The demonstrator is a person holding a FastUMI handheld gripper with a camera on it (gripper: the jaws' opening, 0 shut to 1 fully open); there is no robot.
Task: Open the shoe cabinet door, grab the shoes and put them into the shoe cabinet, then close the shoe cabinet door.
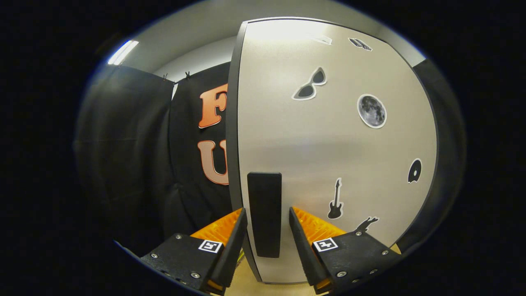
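Booth wall: black cloth is being seen hanging at the far left, behind the cabinet, clipped along its top edge under a pale ceiling with a strip light.
Shoe cabinet door: a tall pale panel with a dark edge is being viewed from close up, taking up the middle and right of the scene; whether it is closed or slightly ajar cannot be told.
Floor: a light wooden surface is being glimpsed under the door's near lower edge, between the fingers.
Handle: a black upright bar is being seen mounted near the door's left edge, low on the panel.
Gripper: it is being held near the door with its two fingers set either side of the handle; the jaws are being kept apart at a moderate width, with a gap showing between each finger and the handle, so nothing is being pressed.
Stickers: sunglasses, a moon, a guitar and a small dark disc are being shown stuck across the door to the right of the handle.
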